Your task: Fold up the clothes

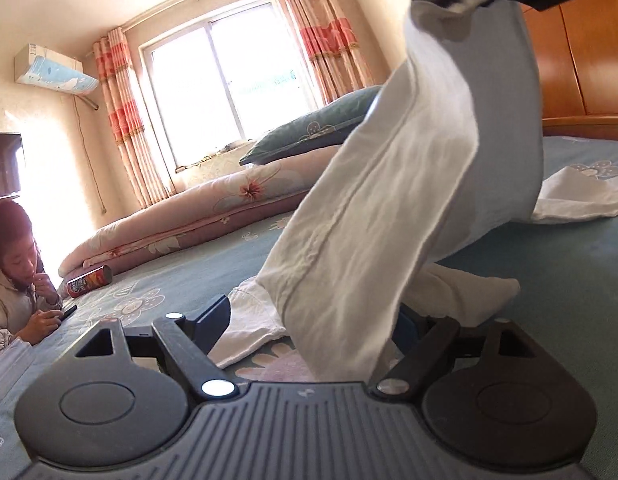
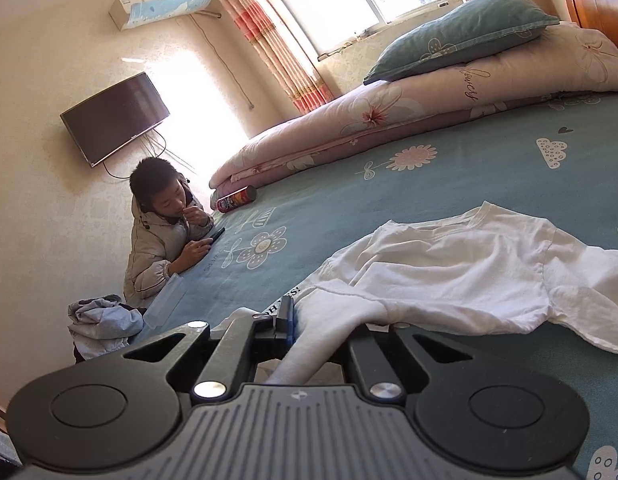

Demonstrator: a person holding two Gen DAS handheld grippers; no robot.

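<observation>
Lifting one edge of the white T-shirt (image 2: 449,264) off the blue bedsheet (image 2: 389,200), right gripper (image 2: 287,320) clenched on a bunched fold. Left gripper (image 1: 317,320) gaping, cloth draped between its jaws, nothing pinched. Best keeping the raised edge taut and level before laying it over. Shirt lying on the sheet, collar toward the pink quilt (image 2: 389,112), long axis running toward the near edge.

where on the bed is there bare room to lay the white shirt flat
Widest bare stretch of blue sheet: between the white t-shirt and the rolled pink quilt. It gets crowded toward the chip can and the person leaning on the bed edge with a phone.
</observation>
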